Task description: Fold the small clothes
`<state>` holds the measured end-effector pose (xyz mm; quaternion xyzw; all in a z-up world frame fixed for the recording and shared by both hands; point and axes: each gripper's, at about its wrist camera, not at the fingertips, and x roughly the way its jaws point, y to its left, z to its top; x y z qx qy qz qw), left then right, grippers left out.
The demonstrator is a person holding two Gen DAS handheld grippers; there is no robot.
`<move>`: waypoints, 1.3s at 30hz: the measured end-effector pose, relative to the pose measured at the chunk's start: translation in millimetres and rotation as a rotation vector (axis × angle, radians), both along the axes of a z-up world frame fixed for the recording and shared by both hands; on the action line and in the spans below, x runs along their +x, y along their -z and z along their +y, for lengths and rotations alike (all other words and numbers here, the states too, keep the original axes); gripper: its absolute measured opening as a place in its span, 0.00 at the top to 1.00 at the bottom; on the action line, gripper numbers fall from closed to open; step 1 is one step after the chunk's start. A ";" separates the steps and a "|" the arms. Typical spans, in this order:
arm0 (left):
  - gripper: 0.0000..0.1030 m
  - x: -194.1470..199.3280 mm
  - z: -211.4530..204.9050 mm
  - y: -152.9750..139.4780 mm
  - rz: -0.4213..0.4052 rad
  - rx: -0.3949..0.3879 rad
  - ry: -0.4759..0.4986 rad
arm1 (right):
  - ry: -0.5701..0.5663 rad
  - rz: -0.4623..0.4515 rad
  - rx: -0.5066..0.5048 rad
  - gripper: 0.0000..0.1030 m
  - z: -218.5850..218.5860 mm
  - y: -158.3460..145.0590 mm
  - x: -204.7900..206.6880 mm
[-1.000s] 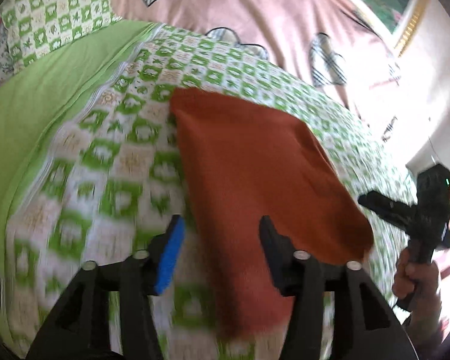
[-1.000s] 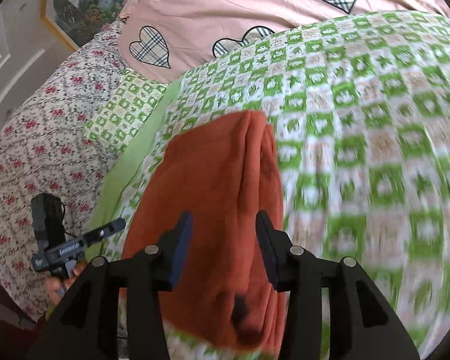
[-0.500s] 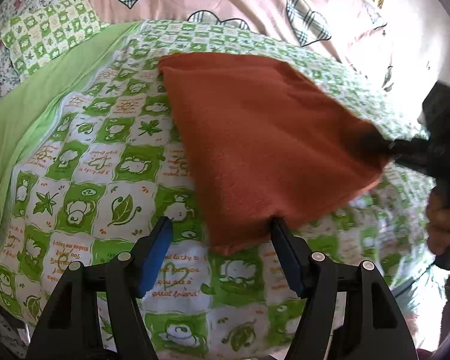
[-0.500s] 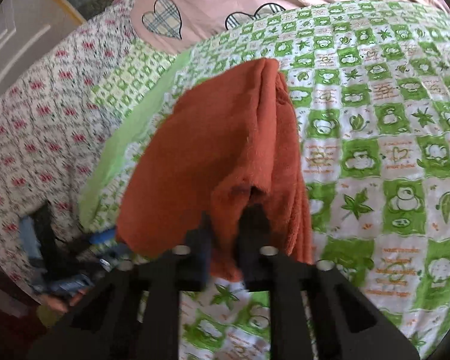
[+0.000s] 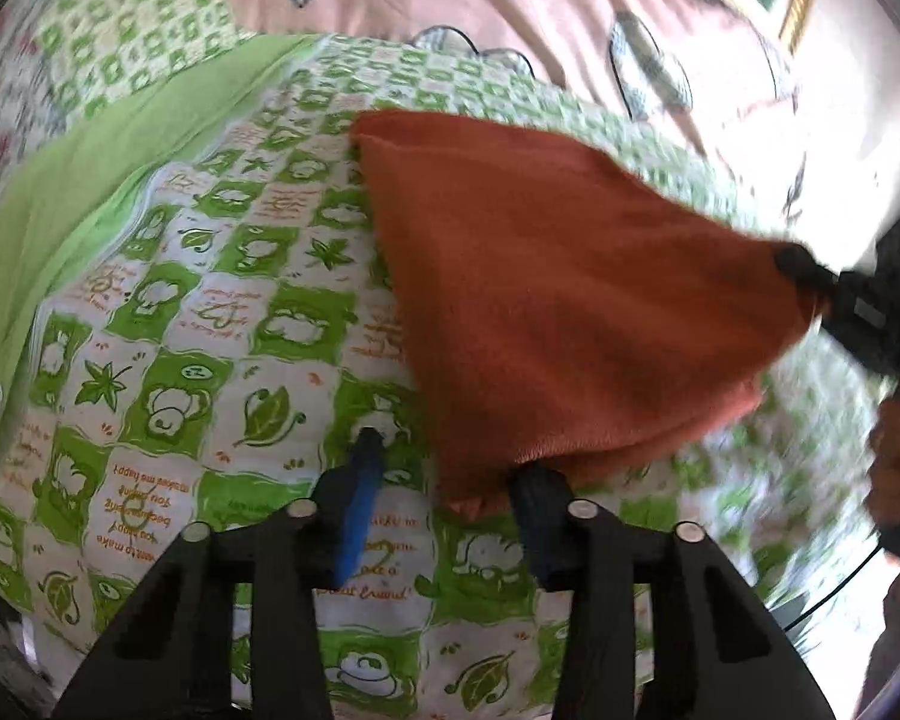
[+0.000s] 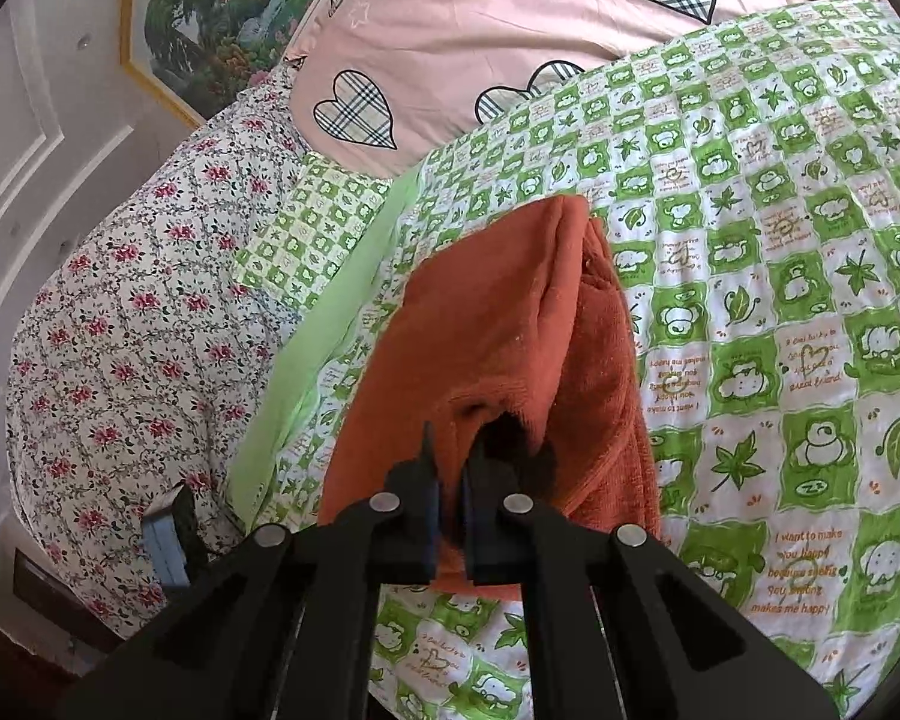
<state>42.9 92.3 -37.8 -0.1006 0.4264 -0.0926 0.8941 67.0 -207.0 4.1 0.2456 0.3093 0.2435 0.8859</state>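
The rust-orange fleece garment (image 5: 558,300) lies on the green-and-white checked bedspread (image 5: 210,324), its far edge flat on the bed and its near corners lifted. The right claw (image 6: 450,480) is pressed together on one near corner, fabric pinched between its pads, so that corner rides up off the bed. The left claw (image 5: 450,468) is closing on the other near corner; the cloth sits against its right finger and the pads do not yet press it from both sides. To do this well, I judge the left claw should seat deep enough to catch every layer before lifting, then both corners should rise level and travel together toward the far edge near the pink heart-print quilt (image 6: 510,18), keeping the fold line straight.
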 end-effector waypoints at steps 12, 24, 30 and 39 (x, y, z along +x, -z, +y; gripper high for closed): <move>0.88 -10.8 -22.5 10.8 0.002 0.123 0.021 | 0.109 0.144 -0.355 0.95 3.3 60.4 5.2; 0.77 -29.9 -4.8 -18.7 -0.020 0.064 0.092 | 0.194 0.101 -0.306 0.81 -18.5 28.5 -17.9; 0.61 -5.5 -10.6 -43.6 -0.088 -0.068 0.138 | 0.144 0.013 -0.250 0.81 -5.4 -6.6 17.8; 0.61 21.2 -24.2 -18.4 -0.053 -0.092 0.174 | 0.055 0.092 -0.299 0.81 32.2 17.3 115.1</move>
